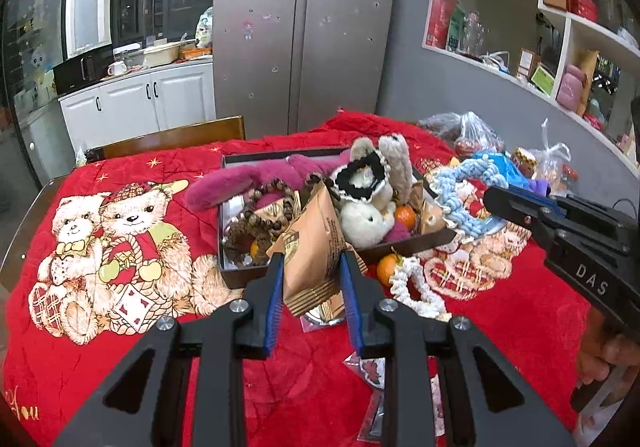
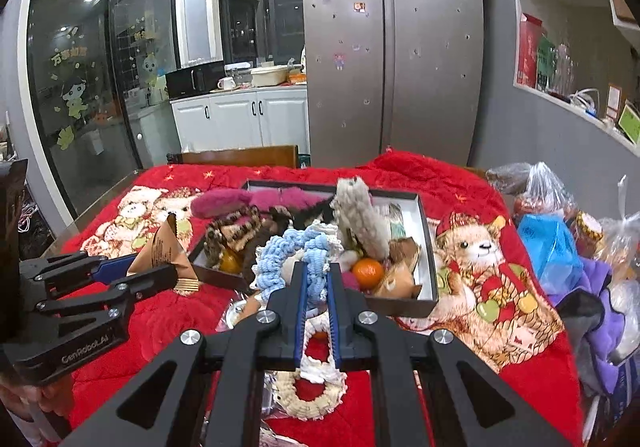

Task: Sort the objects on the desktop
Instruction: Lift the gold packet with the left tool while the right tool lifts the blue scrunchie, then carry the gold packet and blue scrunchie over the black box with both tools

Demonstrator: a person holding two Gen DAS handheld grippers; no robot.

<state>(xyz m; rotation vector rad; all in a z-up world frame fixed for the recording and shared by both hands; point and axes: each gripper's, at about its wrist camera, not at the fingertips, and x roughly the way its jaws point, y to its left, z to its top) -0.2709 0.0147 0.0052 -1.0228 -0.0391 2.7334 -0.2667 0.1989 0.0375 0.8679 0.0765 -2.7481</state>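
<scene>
I had both claws loaded at once, so that two loose things could go to the box in one trip. The left gripper (image 1: 312,267) was closed most of the way on a tan snack packet (image 1: 316,243), its blue pads pinching the packet's two flat faces near the crimped bottom edge; that kept the thin pouch from folding over. The right-hand view showed the same packet held up in the air just left of the box. The right gripper (image 2: 318,279) was nearly shut on a blue crocheted scrunchie (image 2: 288,257), gripping one side of the loop so the rest hung free in front of the fingers.

The dark, white-lined box (image 2: 425,243) sat mid-table on the red bear-print blanket (image 1: 120,367), already crowded with a cream plush rabbit (image 1: 372,207), a magenta plush (image 1: 224,191), wooden bead strings (image 1: 256,215) and a tangerine (image 2: 368,271). I judged it to be the collecting place, which was why both loads hung close above its near edge. A cream scrunchie (image 2: 308,395) and another tangerine (image 1: 386,267) still lay on the blanket outside the box, near its front edge, waiting to be sorted.
</scene>
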